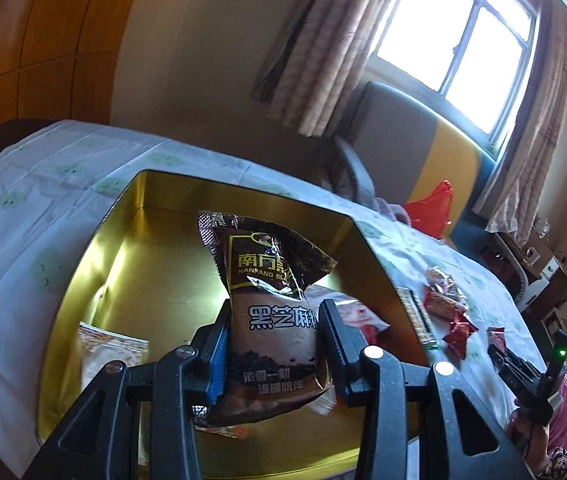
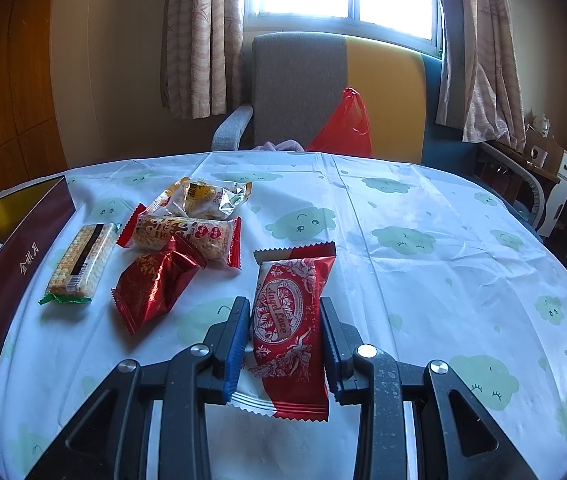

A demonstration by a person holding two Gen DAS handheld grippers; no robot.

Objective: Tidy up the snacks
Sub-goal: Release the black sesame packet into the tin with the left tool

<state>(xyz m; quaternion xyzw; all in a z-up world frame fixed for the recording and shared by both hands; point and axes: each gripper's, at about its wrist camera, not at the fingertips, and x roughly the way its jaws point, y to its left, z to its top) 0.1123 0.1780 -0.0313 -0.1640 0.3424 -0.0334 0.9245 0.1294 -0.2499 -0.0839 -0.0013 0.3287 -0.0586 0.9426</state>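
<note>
While the left tool pinches the brown sachet across its middle and holds it above the open gold-lined tin, the right tool sits low over the counter with its jaws closed against the sides of the red-and-white wafer pack, which looks to lie on the cloth. Sachet is foil film, soft, likely light and powder-filled; it crumples above the pads and the top flops forward, so a mid-body grip seems right, not the crimped ends. Wafer pack is glossy, probably slippery and crushable; hold the long edges gently. Sachet print: "NANFANG" plus large Chinese characters for black sesame; smaller lines below are partly legible only. Wafer pack oval badge reads something like "Angel Love", not certain. Tin's dark red outer wall, far left of the right tool, carries gold Chinese characters. Ahead-left of the right tool, loose on the cloth: green-ended cracker pack, crinkled red foil pack, red-ended rice bar with hearts, clear yellow-print pack; their text is too small to read. Inside the tin, below-left of the left tool, a pale packet lies flat, and something reddish sits behind the sachet.
</note>
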